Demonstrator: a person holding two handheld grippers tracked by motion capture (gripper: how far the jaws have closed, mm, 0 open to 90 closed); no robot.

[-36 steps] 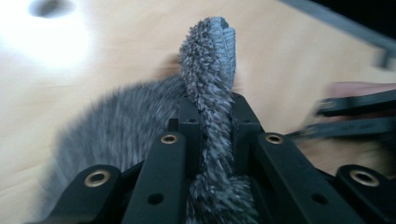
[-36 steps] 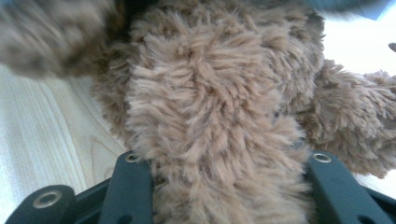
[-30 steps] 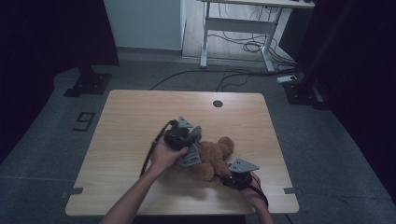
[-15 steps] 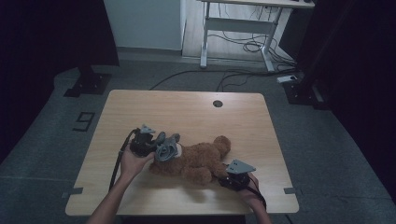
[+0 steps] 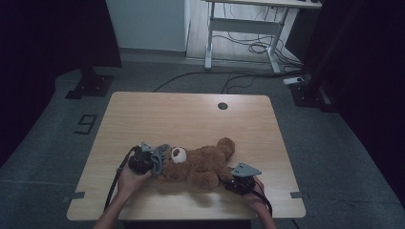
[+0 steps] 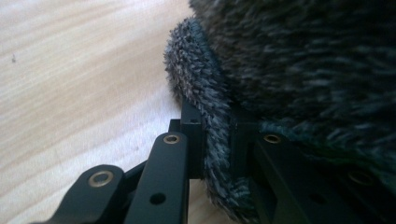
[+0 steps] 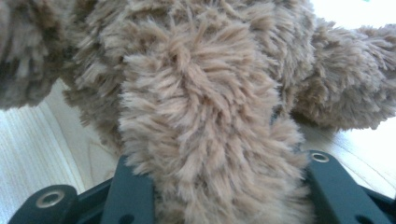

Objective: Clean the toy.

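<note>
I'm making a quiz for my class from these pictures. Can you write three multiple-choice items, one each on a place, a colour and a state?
1. Where does the teddy bear lie?
A. on the floor
B. on the table's near half
C. on the far desk

2. What colour is the bear's body?
A. brown
B. white
C. green

3. How does the left gripper stand?
A. wide open above the bear
B. lying loose
C. shut on the bear's ear

Key: 1 B, the high view shows it near the front edge. 2 A, its fur is brown. 3 C, the fingers pinch the ear.
</note>
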